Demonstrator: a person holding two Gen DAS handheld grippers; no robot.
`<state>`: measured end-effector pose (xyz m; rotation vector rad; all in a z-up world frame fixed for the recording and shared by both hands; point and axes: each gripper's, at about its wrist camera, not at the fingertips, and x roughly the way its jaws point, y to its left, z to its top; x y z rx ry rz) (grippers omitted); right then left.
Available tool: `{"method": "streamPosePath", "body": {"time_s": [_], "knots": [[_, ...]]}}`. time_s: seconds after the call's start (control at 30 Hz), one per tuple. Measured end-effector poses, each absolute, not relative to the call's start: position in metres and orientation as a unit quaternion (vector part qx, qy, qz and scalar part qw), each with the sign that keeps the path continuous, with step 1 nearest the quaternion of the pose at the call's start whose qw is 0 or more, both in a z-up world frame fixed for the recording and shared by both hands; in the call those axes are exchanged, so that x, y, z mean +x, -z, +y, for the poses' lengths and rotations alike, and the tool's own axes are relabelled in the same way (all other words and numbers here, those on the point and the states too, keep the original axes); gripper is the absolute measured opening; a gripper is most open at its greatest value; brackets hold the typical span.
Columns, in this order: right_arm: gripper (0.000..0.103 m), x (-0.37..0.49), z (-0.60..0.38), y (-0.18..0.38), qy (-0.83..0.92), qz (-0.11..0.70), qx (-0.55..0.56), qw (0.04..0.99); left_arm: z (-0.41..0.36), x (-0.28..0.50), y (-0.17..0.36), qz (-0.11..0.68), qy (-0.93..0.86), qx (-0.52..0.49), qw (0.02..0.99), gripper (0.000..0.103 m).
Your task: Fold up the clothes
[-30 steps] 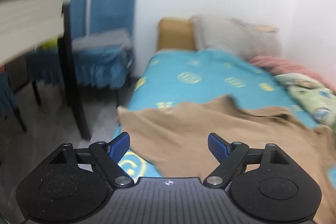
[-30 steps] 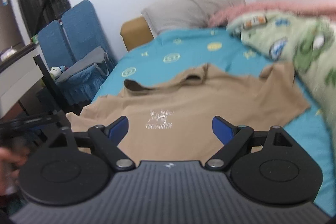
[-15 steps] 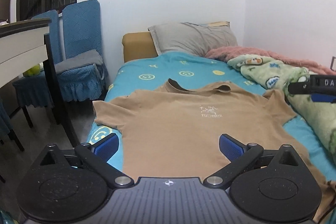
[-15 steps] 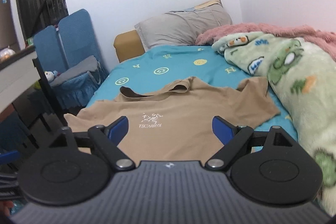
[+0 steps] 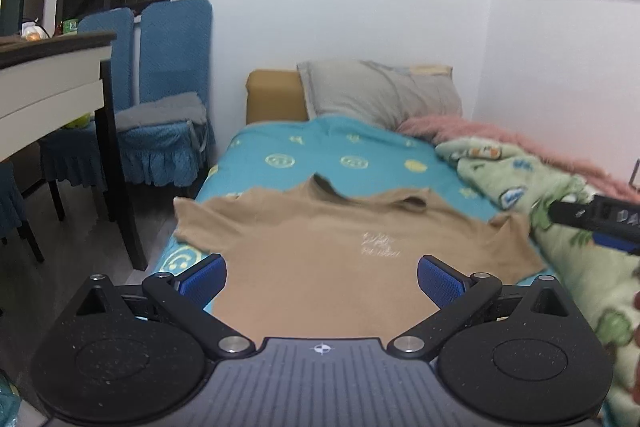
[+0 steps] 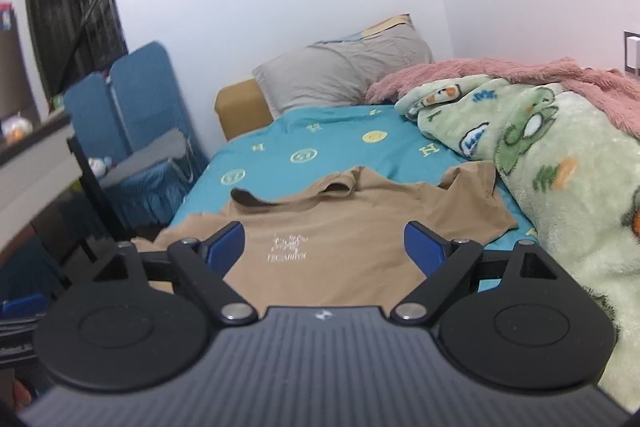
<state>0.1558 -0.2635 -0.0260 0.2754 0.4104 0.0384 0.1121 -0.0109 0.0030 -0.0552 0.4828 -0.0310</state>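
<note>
The shirt (image 5: 320,259) lies spread flat on the bed (image 5: 340,155) at the centre of my left view, its collar toward the upper frame. Behind it, at the bed's far end, sits the pillow (image 5: 380,95). A blanket (image 5: 560,195) is heaped at right, touching the shirt's sleeve. At left, beside the bed, stand two chairs (image 5: 168,87), and the bench (image 5: 48,79) fills the left edge. My left jaws (image 5: 322,277) hang spread before the shirt's lower part; my right jaws (image 6: 324,251) do likewise.
</note>
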Motion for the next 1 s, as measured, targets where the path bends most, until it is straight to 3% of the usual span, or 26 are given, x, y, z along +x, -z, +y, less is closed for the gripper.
{"method": "streamPosePath", "body": {"time_s": [0.47,1.0], "knots": [[0.088,0.155,-0.279,0.022,-0.028,0.204,0.14,0.968,-0.034,0.116,-0.01,0.241,0.023,-0.023,0.97,0.103],[0.088,0.199,-0.31,0.098,0.053,0.221,0.293,0.929,0.031,0.128,0.058,0.294,-0.019,-0.042,0.955,0.103]]}}
